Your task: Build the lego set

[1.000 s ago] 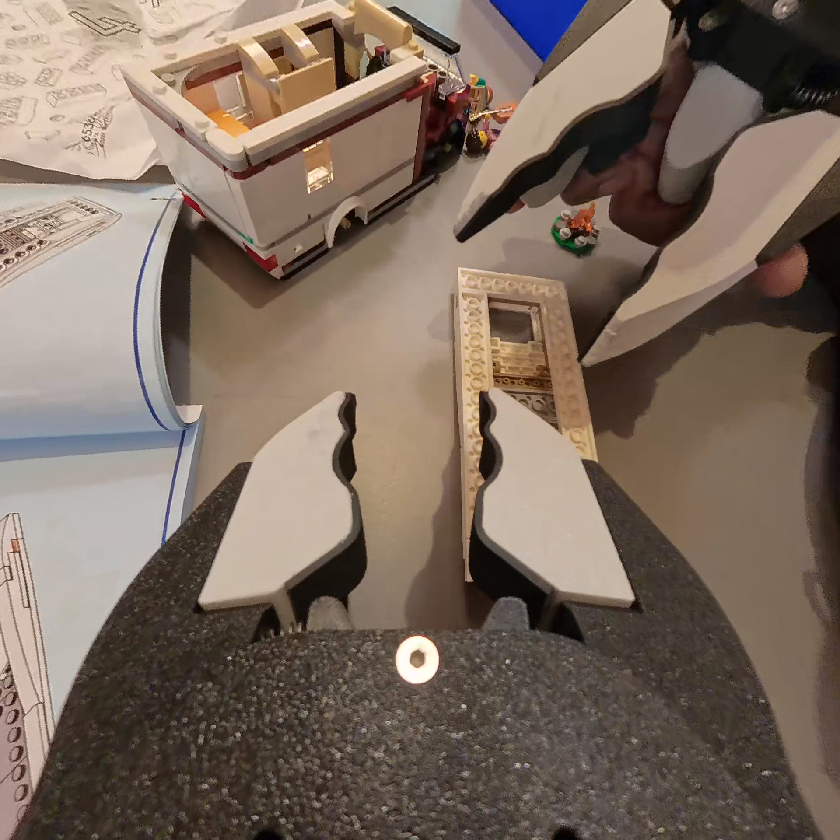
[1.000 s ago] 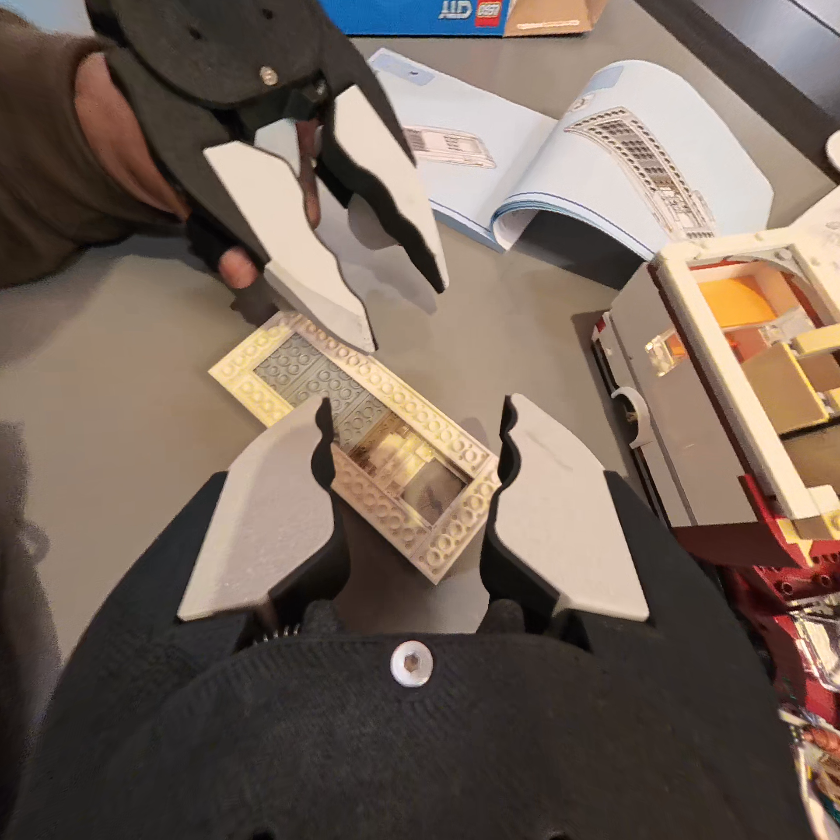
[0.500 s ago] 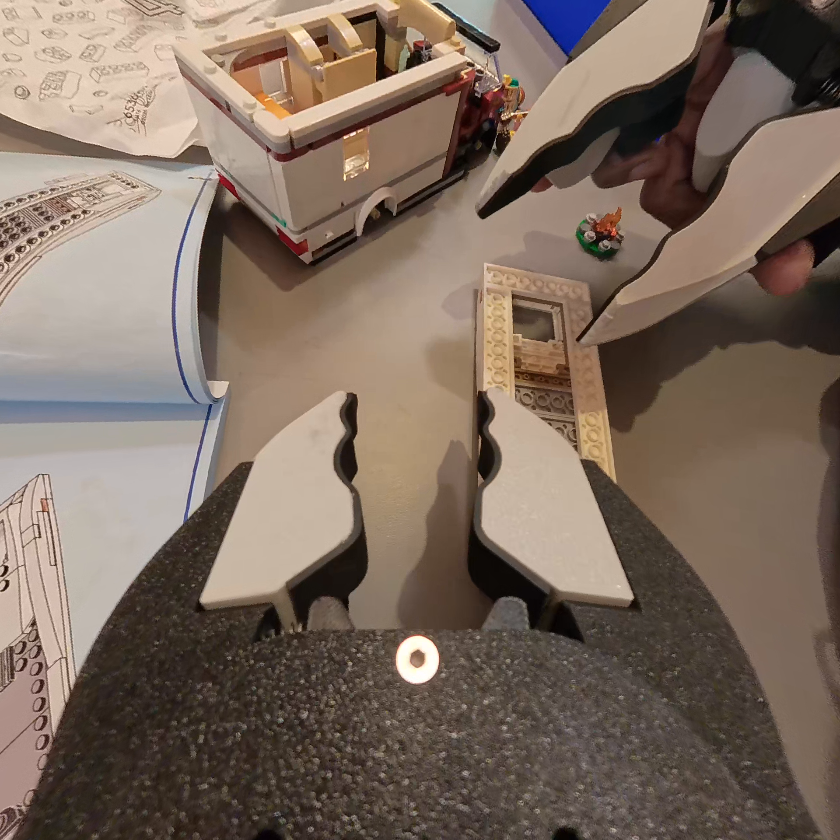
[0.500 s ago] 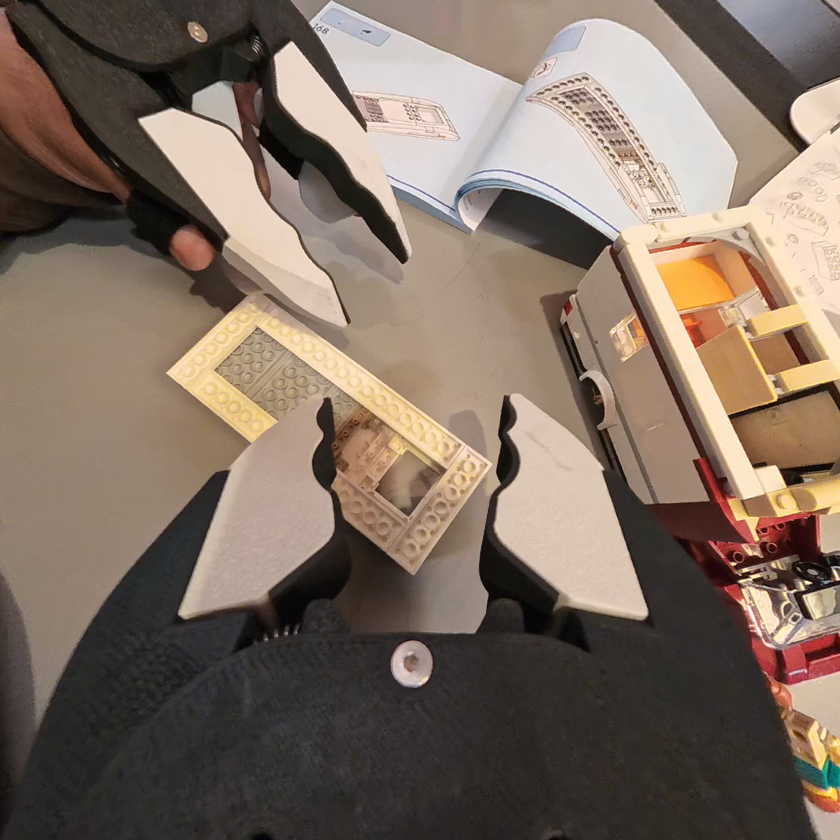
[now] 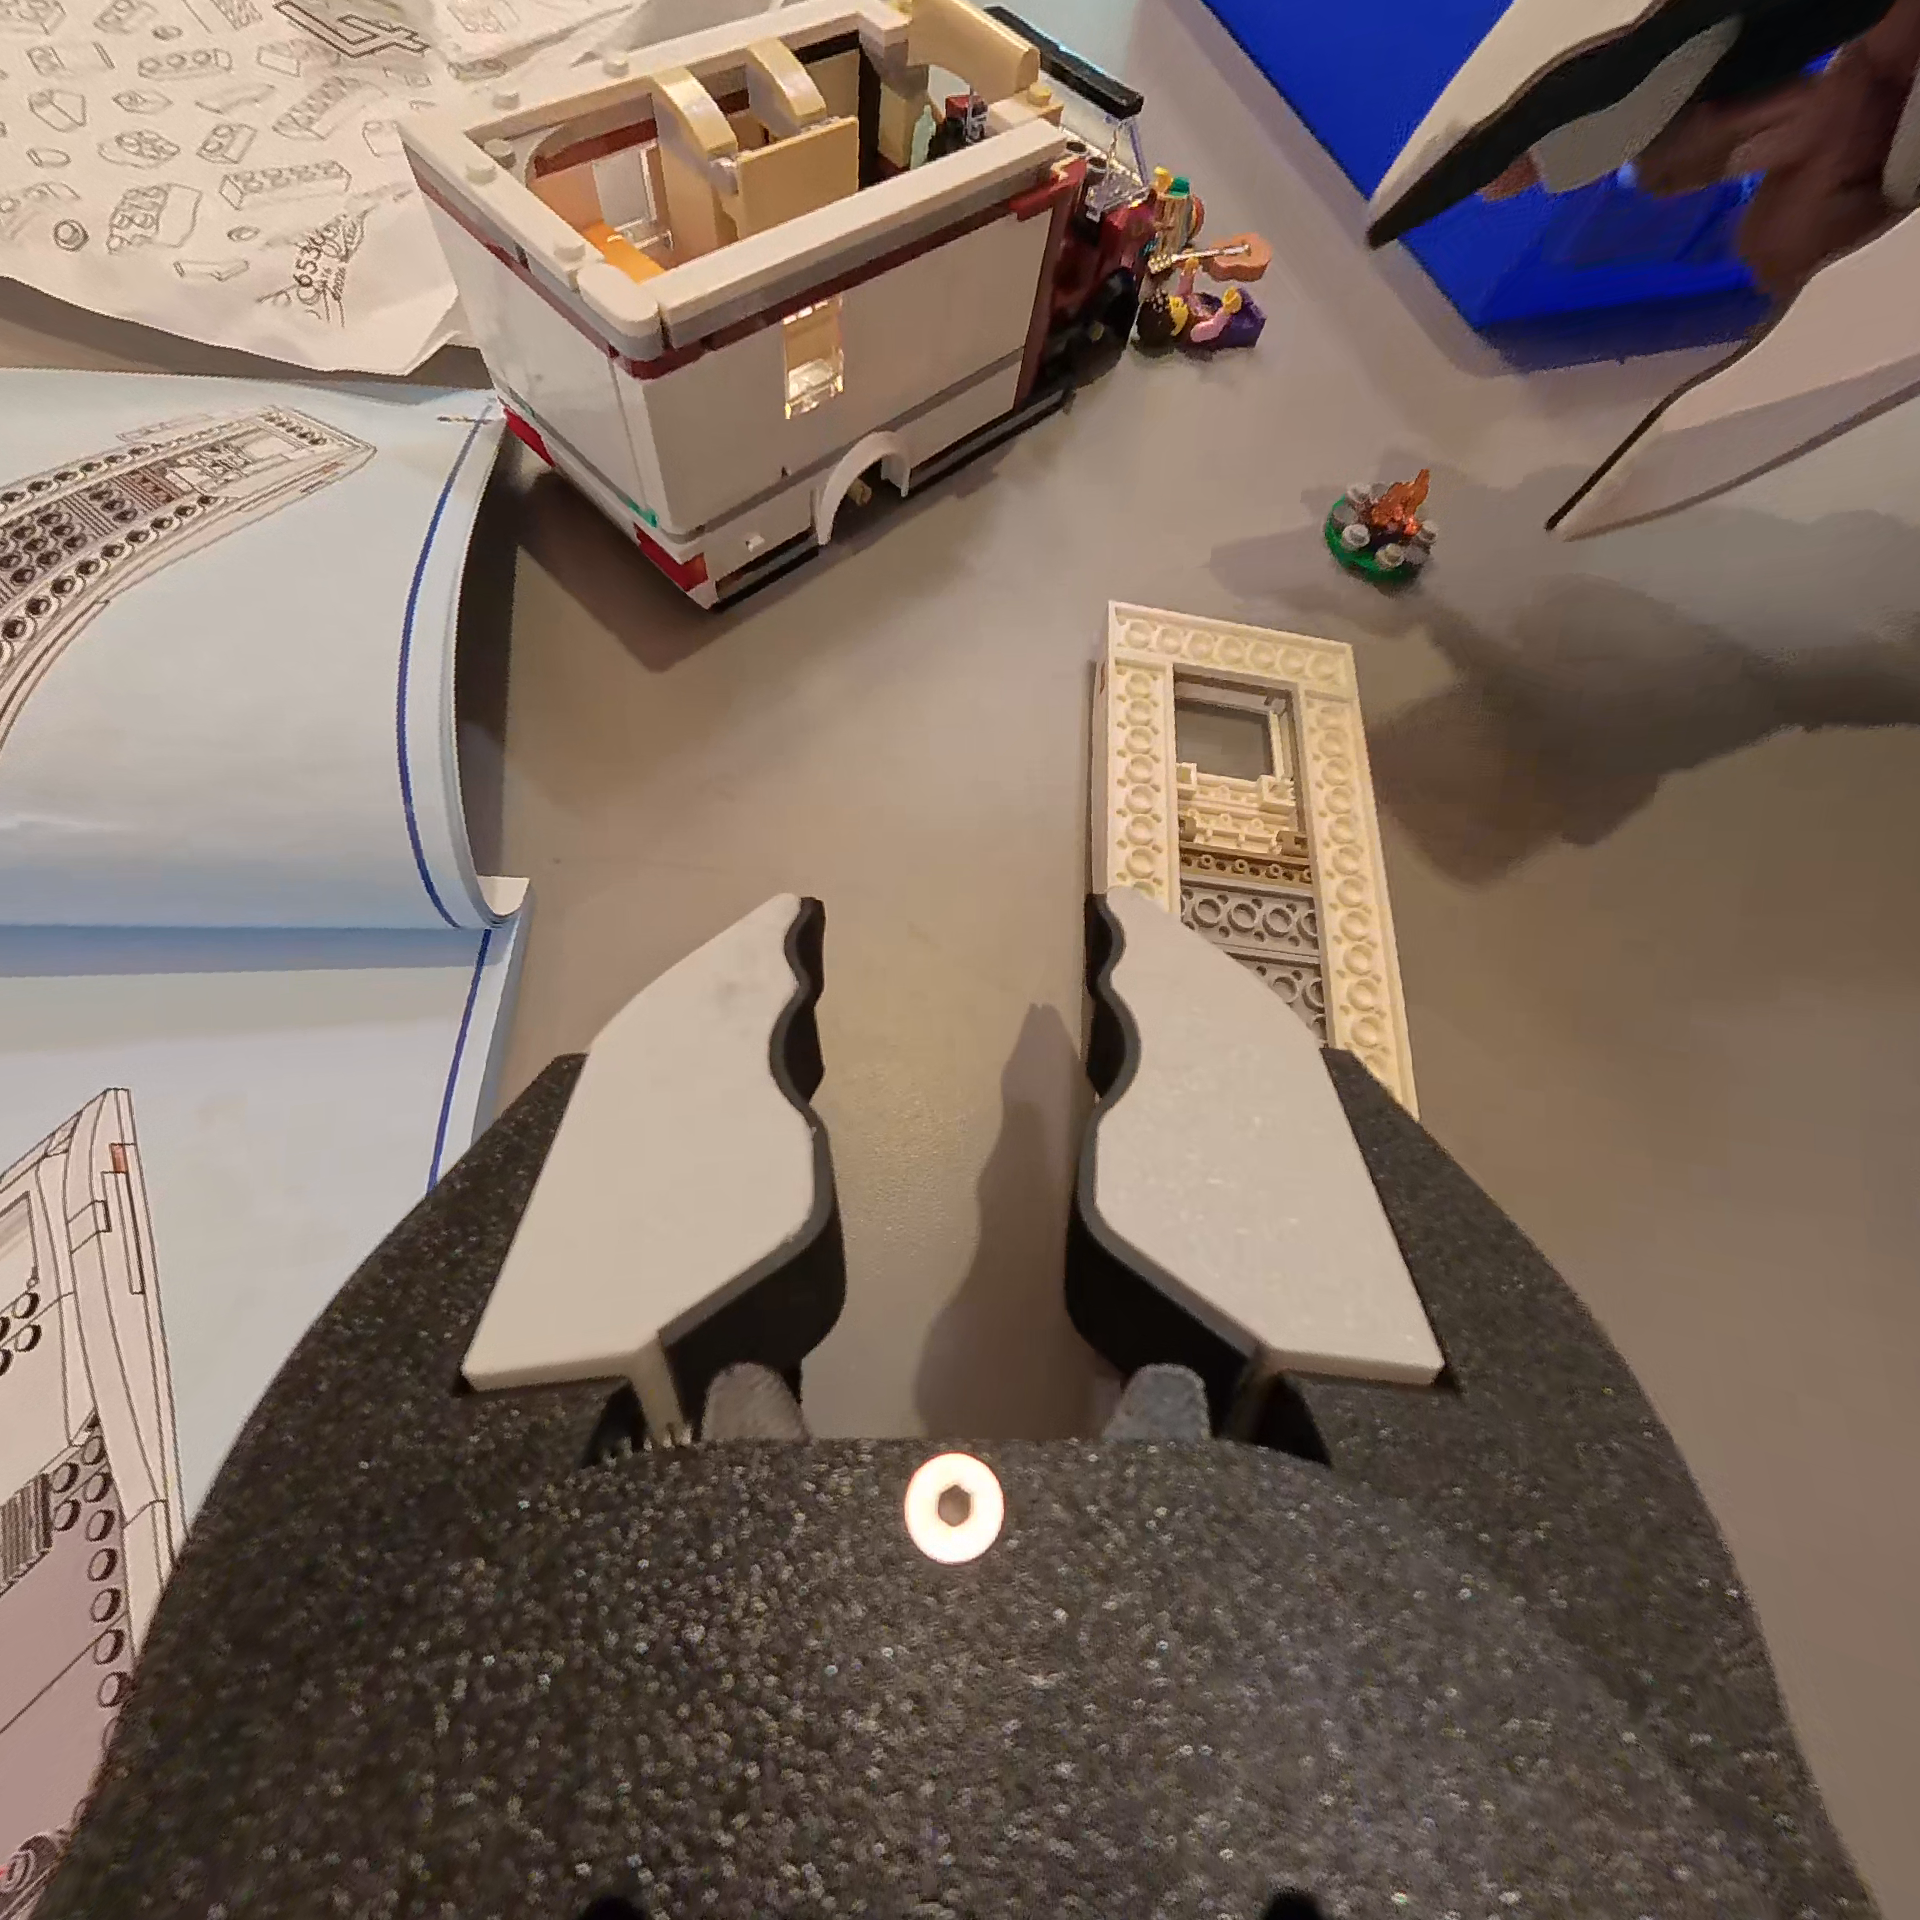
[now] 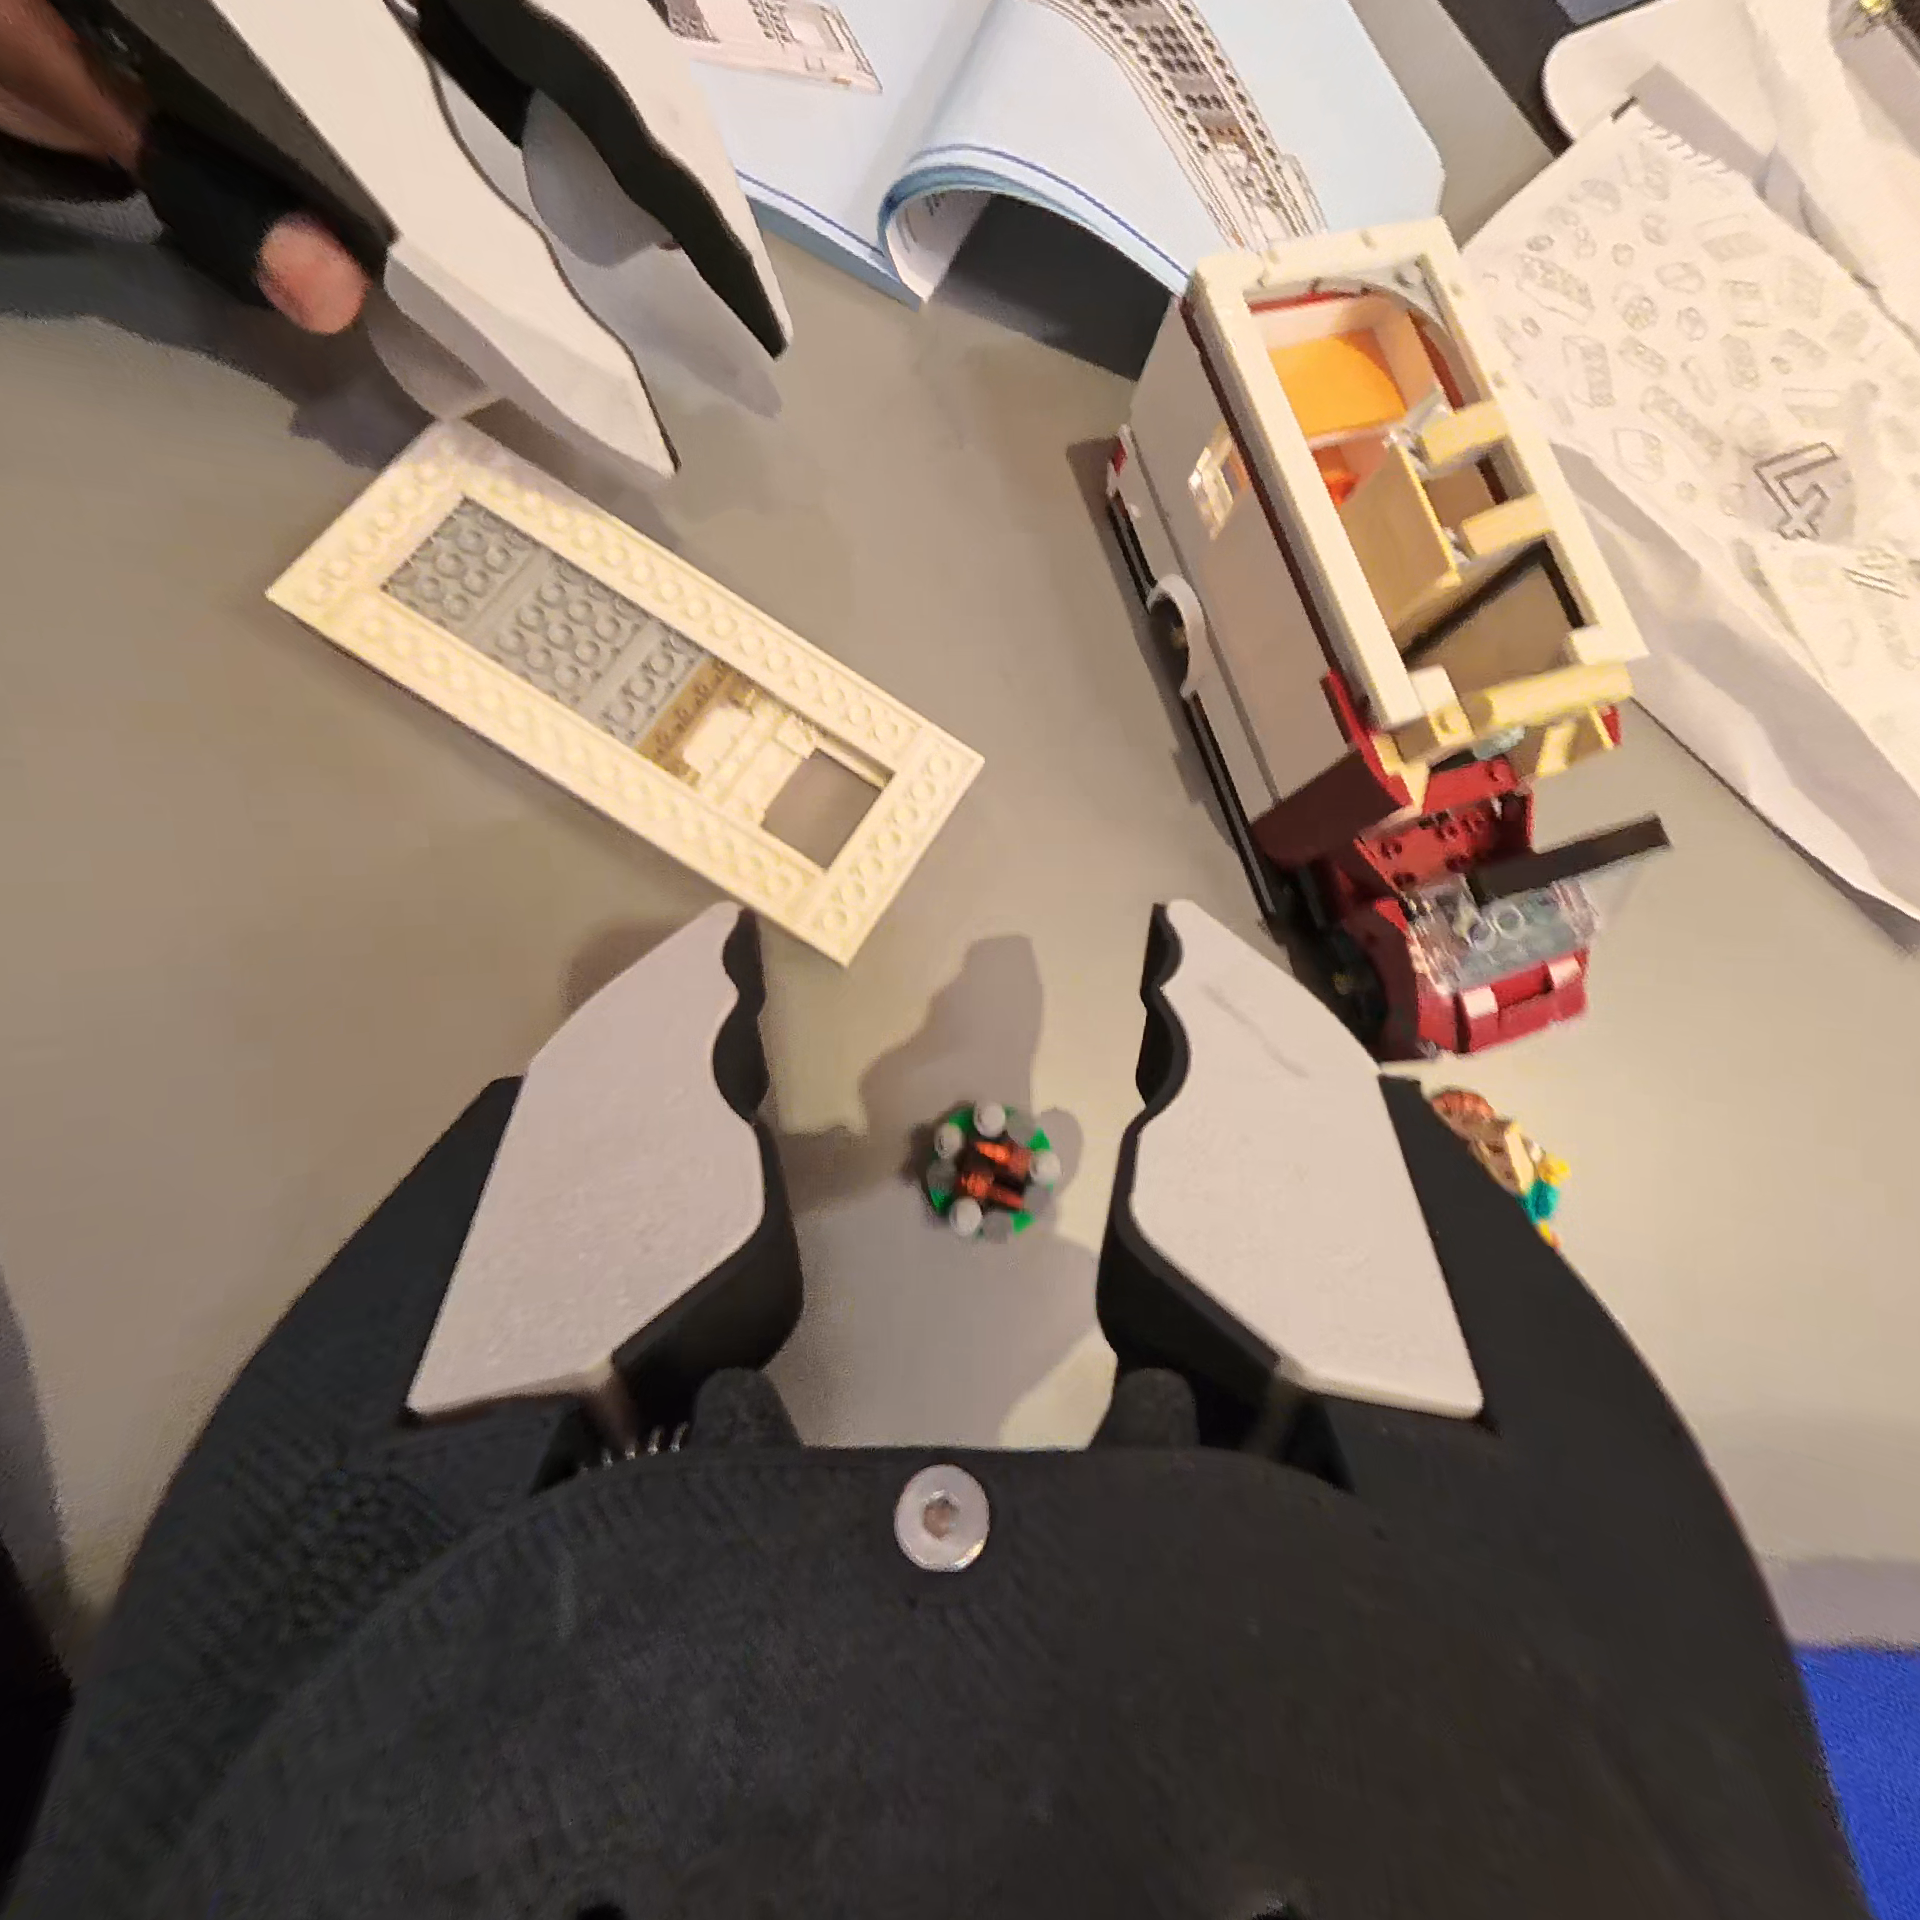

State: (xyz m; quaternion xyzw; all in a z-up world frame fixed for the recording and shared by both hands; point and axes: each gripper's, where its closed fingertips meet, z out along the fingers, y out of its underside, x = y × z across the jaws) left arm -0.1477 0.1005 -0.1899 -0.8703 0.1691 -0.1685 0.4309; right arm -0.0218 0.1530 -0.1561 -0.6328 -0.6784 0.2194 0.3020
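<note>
Pale-blue open instruction booklet (image 5: 208,675) lies far left on the grey worktop (image 5: 883,779), then the white-and-dark-red brick-built camper van with no roof (image 5: 748,312). Left gripper (image 5: 951,925) spread, holding nothing, over bare worktop; its right fingertip (image 5: 1117,925) overlaps the cream studded roof plate (image 5: 1340,831) lying flat. Risk: a low sweep could shove the plate. Right gripper (image 6: 951,925) spread, empty, above the small green round campfire piece (image 6: 987,1169); a drop could scatter it or clip the van.

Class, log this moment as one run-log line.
left gripper: open, empty, beside cream roof plate | right gripper: open, empty, above campfire piece
</note>
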